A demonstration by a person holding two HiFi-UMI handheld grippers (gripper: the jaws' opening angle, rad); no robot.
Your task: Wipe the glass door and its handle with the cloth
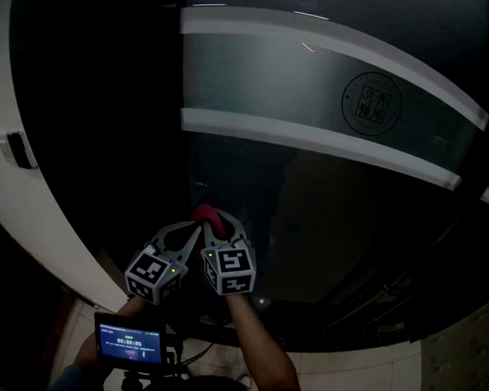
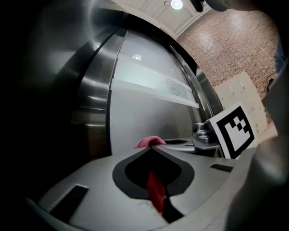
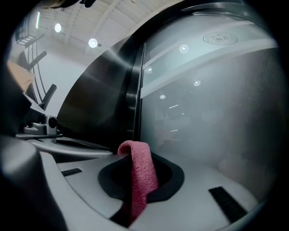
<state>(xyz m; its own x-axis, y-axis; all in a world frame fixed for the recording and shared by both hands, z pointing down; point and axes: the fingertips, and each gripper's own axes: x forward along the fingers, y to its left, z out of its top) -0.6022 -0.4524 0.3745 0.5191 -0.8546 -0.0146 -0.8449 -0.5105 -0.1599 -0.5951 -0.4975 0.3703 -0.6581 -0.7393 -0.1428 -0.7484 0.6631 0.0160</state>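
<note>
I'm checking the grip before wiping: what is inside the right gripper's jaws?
The pink cloth, pinched in the shut right gripper and folded over its tips. The cloth's lower end is hidden between the jaws.

Head view is very dim, most of it near black. White wall (image 1: 18, 220) curves down the left side, with a small dark fixture (image 1: 18, 149) mounted on it. Pale tiled floor (image 1: 366, 375) along the bottom, seams visible. In the left gripper view a red-brown brick wall (image 2: 226, 49) at upper right, pale panelled cabinets (image 2: 241, 90) below it, and a round ceiling light (image 2: 176, 4) lit at the top. In the right gripper view a white ribbed ceiling (image 3: 108, 18) with round lights (image 3: 92, 43) on, and a brushed metal panel (image 3: 97, 97) catching their glare
</note>
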